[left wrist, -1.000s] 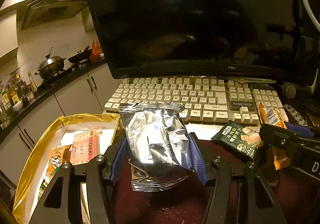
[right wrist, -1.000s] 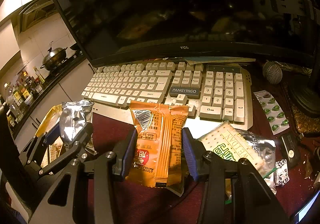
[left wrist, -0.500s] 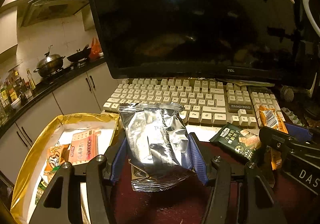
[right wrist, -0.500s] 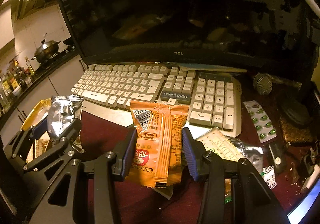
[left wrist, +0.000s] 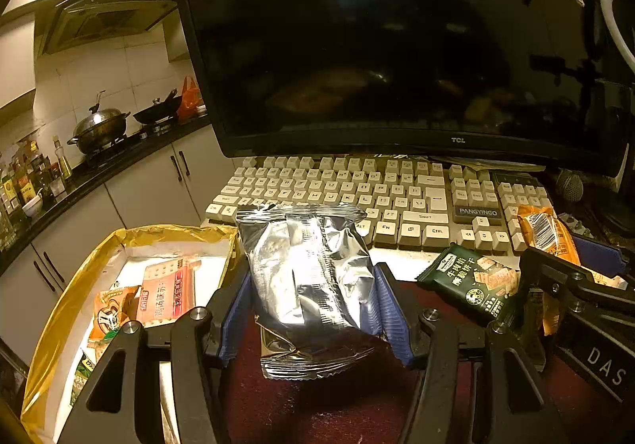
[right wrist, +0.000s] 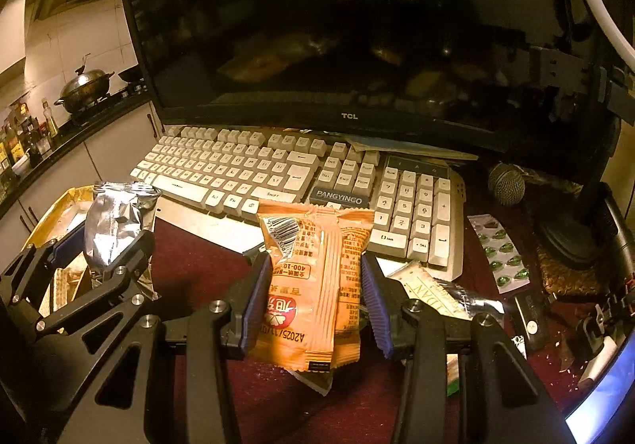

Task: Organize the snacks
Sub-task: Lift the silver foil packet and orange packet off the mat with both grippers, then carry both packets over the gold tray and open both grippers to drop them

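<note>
My left gripper [left wrist: 313, 305] is shut on a silver foil snack packet [left wrist: 305, 277], held upright above the dark red tabletop; it also shows in the right wrist view [right wrist: 113, 223]. My right gripper [right wrist: 313, 297] is shut on an orange snack packet [right wrist: 317, 285], seen in the left wrist view [left wrist: 545, 231] at the right. A gold-rimmed white box [left wrist: 71, 297] at the left holds several snack packets, among them a pink cracker pack [left wrist: 166, 293]. A dark green cracker packet [left wrist: 472, 285] lies on the table between the grippers.
A beige keyboard [left wrist: 357, 194] and a dark TCL monitor [left wrist: 397, 39] stand behind. A white cracker pack [right wrist: 428, 291], a pill blister [right wrist: 500, 253], a microphone [right wrist: 506, 184] and small clutter lie at the right. Kitchen counter with pots [left wrist: 99, 130] lies beyond the left edge.
Both grippers have risen and drawn back slightly with their packets still held. The right gripper has drifted right relative to the keyboard.
</note>
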`<state>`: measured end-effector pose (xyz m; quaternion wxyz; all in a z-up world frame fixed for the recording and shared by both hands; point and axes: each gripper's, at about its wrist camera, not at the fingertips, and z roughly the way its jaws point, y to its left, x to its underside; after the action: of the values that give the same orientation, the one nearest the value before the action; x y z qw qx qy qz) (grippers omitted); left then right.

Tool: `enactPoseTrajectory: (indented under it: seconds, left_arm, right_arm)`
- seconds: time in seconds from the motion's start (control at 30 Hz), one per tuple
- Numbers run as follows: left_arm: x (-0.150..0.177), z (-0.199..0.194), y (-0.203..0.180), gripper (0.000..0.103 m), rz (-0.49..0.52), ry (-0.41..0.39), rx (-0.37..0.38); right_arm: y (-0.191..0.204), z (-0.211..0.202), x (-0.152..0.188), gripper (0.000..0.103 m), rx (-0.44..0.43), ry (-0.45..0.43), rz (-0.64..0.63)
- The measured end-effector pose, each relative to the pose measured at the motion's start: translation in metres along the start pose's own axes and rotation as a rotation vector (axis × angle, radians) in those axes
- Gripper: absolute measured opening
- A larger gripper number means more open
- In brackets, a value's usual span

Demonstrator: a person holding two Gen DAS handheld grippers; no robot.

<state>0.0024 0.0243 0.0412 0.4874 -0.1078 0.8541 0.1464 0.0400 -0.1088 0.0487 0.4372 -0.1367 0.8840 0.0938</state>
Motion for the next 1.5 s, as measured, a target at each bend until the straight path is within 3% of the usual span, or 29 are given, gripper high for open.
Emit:
enactPoseTrajectory:
  seconds: [1.0,1.27,1.5]
  left_arm:
    - [-0.001,-0.005,0.003,0.063,-0.015,-0.012,0.029]
    - [-0.007,-0.029,0.019,0.063,-0.049,-0.019,0.09]
    - [-0.008,-0.048,0.076,0.063,-0.131,-0.001,0.099]
  right_arm:
    - [0.003,0.0,0.0,0.044,0.058,-0.019,-0.026]
    - [0.008,-0.005,0.0,0.044,0.076,-0.033,-0.04]
    - [0.024,-0.02,-0.005,0.045,-0.108,-0.016,0.002]
